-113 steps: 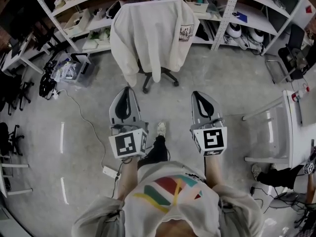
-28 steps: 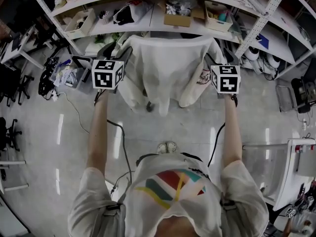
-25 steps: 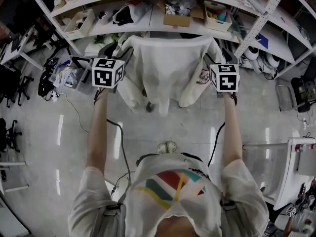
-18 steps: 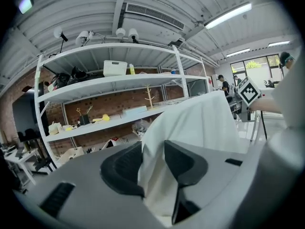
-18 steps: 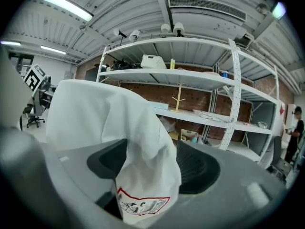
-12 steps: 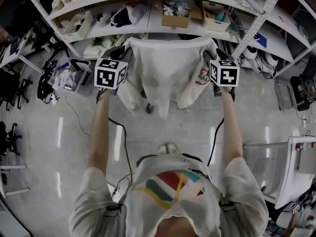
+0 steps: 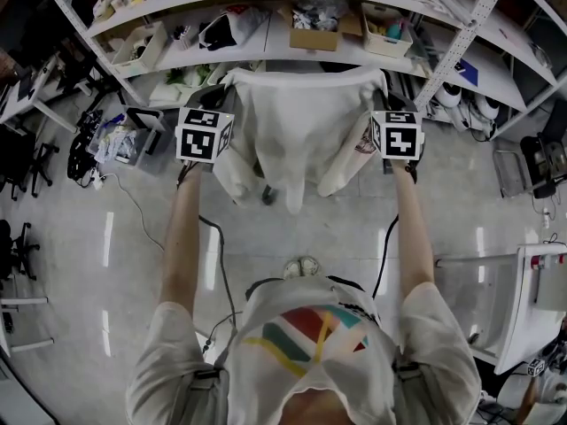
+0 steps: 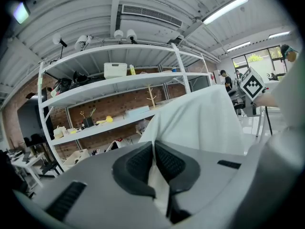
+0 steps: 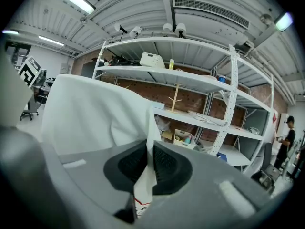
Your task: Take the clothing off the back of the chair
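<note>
Clothing (image 7: 301,122), a white long-sleeved top, hangs draped over the back of a chair (image 7: 265,195), stretched between the two grippers, with its body and sleeves dangling below them. The left gripper (image 8: 154,151) is clamped on a fold of the white fabric at one shoulder corner, and the right gripper (image 9: 149,156) is clamped on the other corner, where a printed patch shows just below its pads. Each pinch looks thin and close to the fabric edge, so it could slip. To do this step well, both grippers likely need to rise together and stay level until the cloth clears the chair's top, then draw back toward the person, away from the shelving (image 7: 292,47) just beyond them, watching that a hanging sleeve does not snag.
</note>
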